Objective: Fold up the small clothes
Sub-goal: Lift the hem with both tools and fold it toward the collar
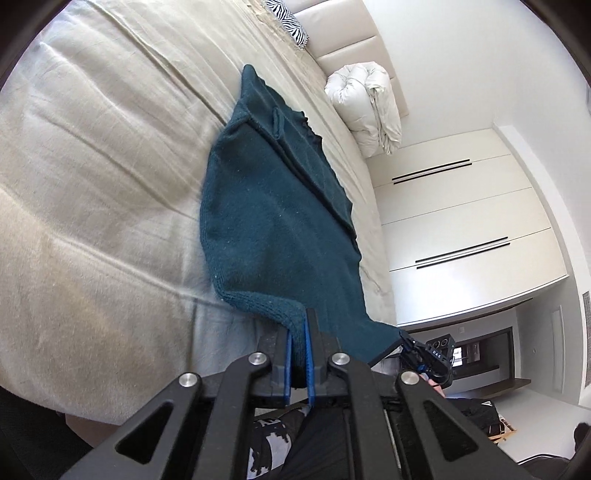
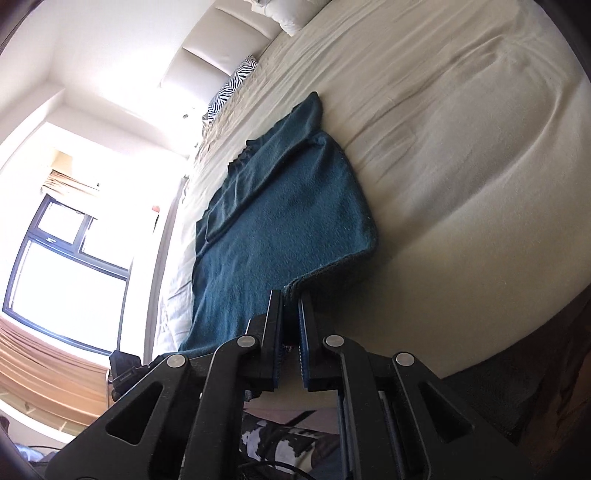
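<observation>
A dark teal knitted sweater (image 1: 273, 221) lies on the bed, its sleeves folded over its back. My left gripper (image 1: 298, 325) is shut on one corner of its near hem and holds it off the sheet. My right gripper (image 2: 290, 299) is shut on the other hem corner of the sweater (image 2: 288, 206). The right gripper also shows at the far end of the hem in the left wrist view (image 1: 428, 354). The hem hangs taut between the two grippers at the bed's near edge.
The bed is covered by a creased beige sheet (image 1: 110, 166). A rolled white duvet (image 1: 365, 107) and a zebra-print pillow (image 1: 291, 22) lie by the padded headboard. White wardrobe doors (image 1: 461, 221) stand on one side, a window (image 2: 62, 273) on the other.
</observation>
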{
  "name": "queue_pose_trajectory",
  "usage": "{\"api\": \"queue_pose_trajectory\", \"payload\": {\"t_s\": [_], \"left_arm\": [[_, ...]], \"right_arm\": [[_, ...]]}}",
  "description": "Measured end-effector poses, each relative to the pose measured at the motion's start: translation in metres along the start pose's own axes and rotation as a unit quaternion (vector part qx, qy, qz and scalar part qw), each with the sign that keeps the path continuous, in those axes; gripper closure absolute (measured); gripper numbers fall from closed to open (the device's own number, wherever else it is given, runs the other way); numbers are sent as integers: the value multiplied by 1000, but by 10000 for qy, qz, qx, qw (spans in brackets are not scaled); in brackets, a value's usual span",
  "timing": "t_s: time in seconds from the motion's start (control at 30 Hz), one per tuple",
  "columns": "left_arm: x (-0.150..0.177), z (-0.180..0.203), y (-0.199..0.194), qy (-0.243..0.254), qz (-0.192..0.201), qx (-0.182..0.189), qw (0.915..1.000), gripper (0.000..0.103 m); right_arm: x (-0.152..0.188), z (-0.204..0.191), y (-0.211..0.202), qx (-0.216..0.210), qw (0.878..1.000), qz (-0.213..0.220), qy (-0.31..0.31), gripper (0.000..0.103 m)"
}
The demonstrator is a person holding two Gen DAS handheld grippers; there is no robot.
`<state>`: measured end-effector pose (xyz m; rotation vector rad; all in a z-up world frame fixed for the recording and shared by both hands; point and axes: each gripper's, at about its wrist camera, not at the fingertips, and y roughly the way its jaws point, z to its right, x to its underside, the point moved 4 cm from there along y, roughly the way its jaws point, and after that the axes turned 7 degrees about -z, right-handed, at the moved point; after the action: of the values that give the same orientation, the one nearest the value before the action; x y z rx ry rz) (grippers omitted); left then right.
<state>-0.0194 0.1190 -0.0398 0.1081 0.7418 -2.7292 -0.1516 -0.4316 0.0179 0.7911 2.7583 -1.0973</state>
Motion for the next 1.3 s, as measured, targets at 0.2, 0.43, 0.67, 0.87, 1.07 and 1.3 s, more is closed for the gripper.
{"api": "queue_pose_trajectory", "payload": {"t_s": [0.2, 0.43, 0.67, 0.87, 1.07, 1.3], "left_arm": [[-16, 11, -5, 11, 98, 200, 9998, 96], [-41, 14, -8, -64, 245, 397, 9989, 96], [-71, 14, -7, -211, 359, 512, 9978, 96], [-102, 17, -4, -198, 466, 513, 9974, 96], [-135, 15, 4, -254, 553, 529, 9967, 96], [-179, 14, 20, -275, 599, 480, 9967, 96]], "right_arm": [[-20, -10, 3, -133, 9998, 150, 35, 96], [-49, -25, 11, -193, 9993, 307, -43, 96], [-83, -32, 23, -167, 9988, 464, -55, 96], [-117, -36, 32, -53, 9980, 626, -79, 96], [-149, -41, 52, 213, 9971, 712, -188, 96], [-189, -48, 80, 541, 9948, 791, -337, 96]]}}
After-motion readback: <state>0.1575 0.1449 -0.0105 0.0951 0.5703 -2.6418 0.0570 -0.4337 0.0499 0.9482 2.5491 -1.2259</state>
